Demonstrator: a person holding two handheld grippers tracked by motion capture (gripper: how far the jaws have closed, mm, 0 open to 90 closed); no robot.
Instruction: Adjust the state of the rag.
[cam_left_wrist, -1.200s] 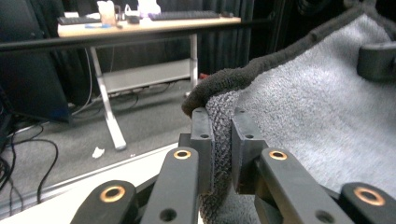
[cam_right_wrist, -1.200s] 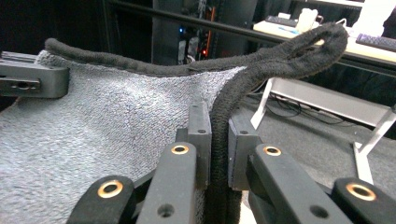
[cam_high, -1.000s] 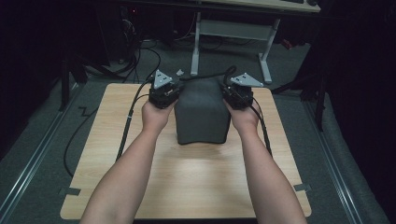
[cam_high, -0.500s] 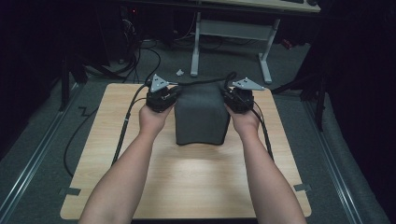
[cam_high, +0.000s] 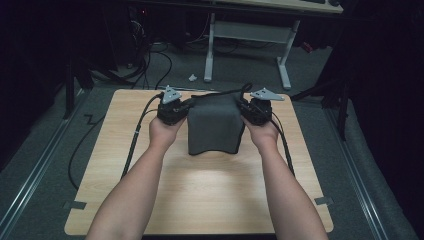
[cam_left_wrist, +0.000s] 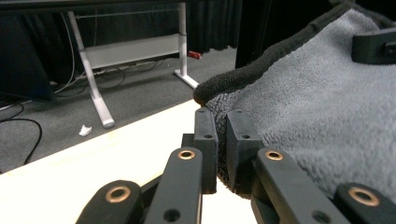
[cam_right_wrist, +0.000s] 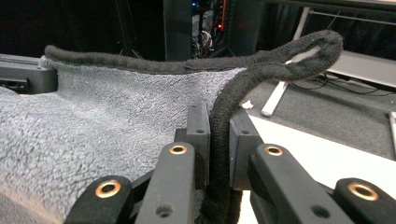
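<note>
You are holding the towel (cam_high: 214, 125) above the desk (cam_high: 200, 195), its lower edge touching the wood. Both grippers, left (cam_left_wrist: 215, 140) and right (cam_right_wrist: 219, 140), are pinching its top corners between their fingers. Keep lowering evenly, and keep both corners level.

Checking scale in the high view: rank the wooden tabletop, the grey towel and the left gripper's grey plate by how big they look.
1. Wooden tabletop, by far the largest.
2. Grey towel.
3. Left gripper's grey plate, smallest.
</note>
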